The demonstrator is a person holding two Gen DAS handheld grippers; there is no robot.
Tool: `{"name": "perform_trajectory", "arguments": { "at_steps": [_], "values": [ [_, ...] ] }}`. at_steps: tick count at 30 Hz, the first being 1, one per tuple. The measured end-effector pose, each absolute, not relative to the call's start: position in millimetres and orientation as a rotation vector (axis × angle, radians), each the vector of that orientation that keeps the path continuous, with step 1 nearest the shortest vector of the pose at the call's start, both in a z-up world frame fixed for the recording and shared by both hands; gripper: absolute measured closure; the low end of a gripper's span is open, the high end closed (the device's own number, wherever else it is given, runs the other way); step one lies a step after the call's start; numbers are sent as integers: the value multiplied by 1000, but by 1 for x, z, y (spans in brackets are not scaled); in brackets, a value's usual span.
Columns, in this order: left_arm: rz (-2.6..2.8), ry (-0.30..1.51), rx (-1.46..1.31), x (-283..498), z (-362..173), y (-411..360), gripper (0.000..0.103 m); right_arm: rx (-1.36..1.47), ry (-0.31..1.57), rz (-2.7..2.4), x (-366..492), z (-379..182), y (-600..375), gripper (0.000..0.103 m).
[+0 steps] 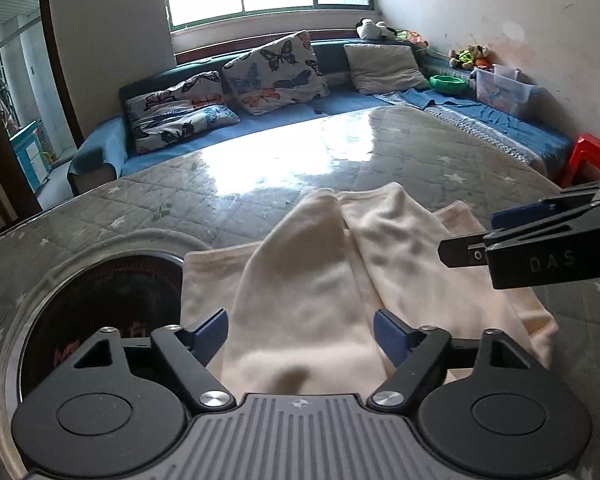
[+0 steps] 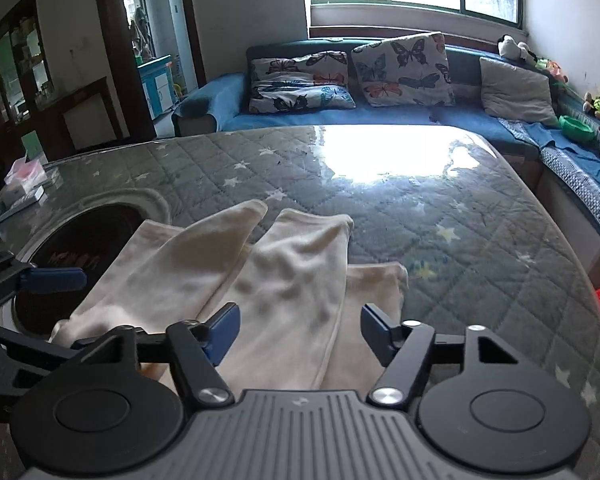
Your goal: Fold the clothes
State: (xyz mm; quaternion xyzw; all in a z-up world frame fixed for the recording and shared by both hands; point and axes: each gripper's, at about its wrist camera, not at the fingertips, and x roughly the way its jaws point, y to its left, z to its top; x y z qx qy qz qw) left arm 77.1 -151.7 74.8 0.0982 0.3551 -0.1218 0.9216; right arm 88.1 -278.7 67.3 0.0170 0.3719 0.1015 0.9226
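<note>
- Cream garment lying on quilted, star-print worktop under a glossy clear cover; two sleeve-like or leg-like lengths pointing away toward the sofa, flatter layers beneath.
- Left edge of garment overlapping the rim of a dark round inset in the worktop.
- Left hand-held gripper: jaws spread wide, blue pads either side of the nearer left length of cloth, nothing pinched; contact with cloth cannot be told.
- Right hand-held gripper: jaws likewise parted, straddling the right length of the garment; no cloth caught between pads.
- In left wrist view, right hand-held gripper entering from the right edge, tips over the right side of the garment.
- In right wrist view, left hand-held gripper at left edge, just beside the garment's left margin, over the dark inset.
- Both tools at the near end of the garment, side by side.
</note>
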Motion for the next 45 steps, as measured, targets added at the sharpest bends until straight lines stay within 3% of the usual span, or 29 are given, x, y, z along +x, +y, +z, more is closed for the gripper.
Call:
{"name": "perform_trajectory", "arguments": {
  "at_steps": [9, 20, 22, 23, 24, 25, 27, 29, 35, 45],
  "values": [
    [-205, 765, 186, 113, 56, -143, 33, 42, 806, 282, 109, 54, -259, 51],
    [-176, 756, 156, 134, 50, -130, 33, 24, 834, 297, 121, 43, -246, 64],
    [-207, 754, 147, 134, 50, -129, 44, 26, 833, 290, 123, 43, -246, 65],
    [-234, 753, 139, 134, 51, -129, 59, 25, 832, 286, 125, 43, -247, 65],
    [-254, 751, 132, 134, 51, -130, 67, 21, 831, 282, 127, 43, -246, 65],
    [-270, 749, 126, 133, 51, -130, 69, 14, 830, 277, 129, 43, -245, 66],
    [-276, 741, 120, 132, 54, -126, 91, -2, 829, 269, 132, 42, -243, 68],
    [-282, 733, 114, 130, 57, -122, 98, -18, 825, 261, 133, 41, -240, 70],
    [-267, 686, 78, 115, 72, -106, 100, -15, 817, 274, 134, 42, -236, 72],
    [-118, 601, -36, 39, 101, -37, 101, -14, 814, 301, 130, 39, -226, 65]
  ]
}}
